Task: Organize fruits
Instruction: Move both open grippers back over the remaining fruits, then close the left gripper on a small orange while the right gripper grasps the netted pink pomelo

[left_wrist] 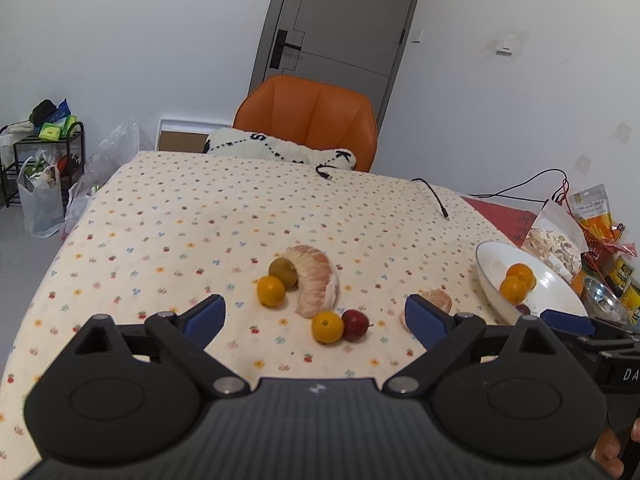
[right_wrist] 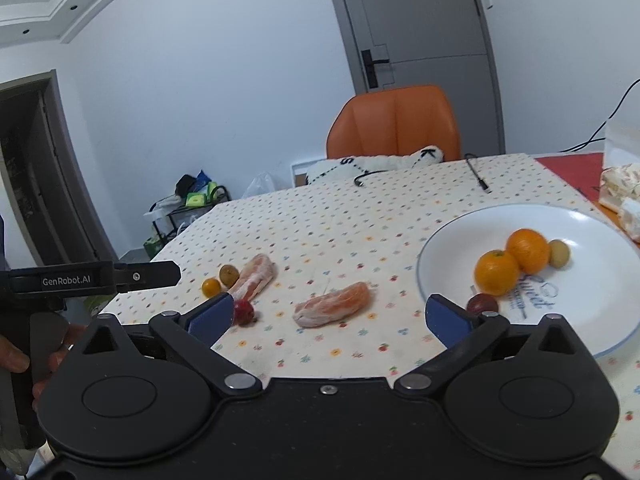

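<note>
Plainly, both tongs are released and grasp nothing. The left gripper (left_wrist: 316, 316) stands wide over the flowered tablecloth (left_wrist: 192, 216); the right gripper (right_wrist: 330, 316) likewise, fingers spread with bare cloth between them.

The left view alone shows the full loose group: a large peeled pomelo wedge (left_wrist: 318, 284), a brown-green fruit (left_wrist: 283, 272) touching its far end, an orange (left_wrist: 271, 290) just beside that, and a second orange (left_wrist: 327, 327) touching a small red fruit (left_wrist: 355, 324). This last pair lies between the left fingertips, slightly ahead of them. A peeled segment (left_wrist: 438, 301) sits just behind the right-hand fingertip.

The right view alone shows the inside of the white plate (right_wrist: 580, 312): two oranges (right_wrist: 512, 262) touching, a small green-brown fruit (right_wrist: 559, 253) behind them, a dark red fruit (right_wrist: 482, 304) at the near rim beside the right-hand fingertip. The peeled segment lies on the cloth ahead of the right gripper's gap. The person's hand (right_wrist: 60, 344) on the left tool's handle appears at that view's left edge.
</note>
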`<state>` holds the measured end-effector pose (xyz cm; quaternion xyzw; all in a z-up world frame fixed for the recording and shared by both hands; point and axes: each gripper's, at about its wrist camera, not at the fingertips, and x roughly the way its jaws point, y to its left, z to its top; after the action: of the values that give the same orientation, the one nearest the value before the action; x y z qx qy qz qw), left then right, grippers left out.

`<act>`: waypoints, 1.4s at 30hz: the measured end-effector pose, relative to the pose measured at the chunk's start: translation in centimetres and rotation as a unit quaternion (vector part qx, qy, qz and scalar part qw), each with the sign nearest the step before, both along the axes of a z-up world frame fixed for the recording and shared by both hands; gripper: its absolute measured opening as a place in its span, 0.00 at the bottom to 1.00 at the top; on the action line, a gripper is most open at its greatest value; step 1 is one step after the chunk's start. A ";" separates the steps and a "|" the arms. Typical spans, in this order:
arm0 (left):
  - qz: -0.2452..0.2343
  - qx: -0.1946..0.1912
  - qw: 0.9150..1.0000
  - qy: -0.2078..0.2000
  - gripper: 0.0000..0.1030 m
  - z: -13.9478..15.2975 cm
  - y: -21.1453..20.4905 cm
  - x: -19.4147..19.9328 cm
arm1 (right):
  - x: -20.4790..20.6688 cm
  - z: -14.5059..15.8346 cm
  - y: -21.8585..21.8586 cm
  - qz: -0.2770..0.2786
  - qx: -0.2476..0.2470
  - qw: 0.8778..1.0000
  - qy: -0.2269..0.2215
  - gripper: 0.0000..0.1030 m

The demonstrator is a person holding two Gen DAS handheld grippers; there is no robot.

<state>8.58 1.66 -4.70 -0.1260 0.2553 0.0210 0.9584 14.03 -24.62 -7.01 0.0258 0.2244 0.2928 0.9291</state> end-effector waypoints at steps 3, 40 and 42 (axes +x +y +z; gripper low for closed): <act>0.005 -0.002 1.000 0.016 0.93 -0.7 0.6 -0.2 | 0.1 -0.4 0.7 0.006 -0.005 1.000 0.005 1.00; -0.019 -0.020 0.998 0.048 0.56 -3.4 0.0 3.1 | 3.7 -2.6 5.0 0.021 -0.080 0.996 0.020 0.73; -0.021 -0.020 0.998 0.048 0.53 -3.5 -0.1 3.4 | 3.9 -2.6 5.2 0.020 -0.083 0.996 0.019 0.71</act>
<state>11.99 1.53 -8.18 -0.1389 0.3045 0.0017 0.9423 17.98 -19.43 -9.62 -0.0501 0.2660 0.2916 0.9175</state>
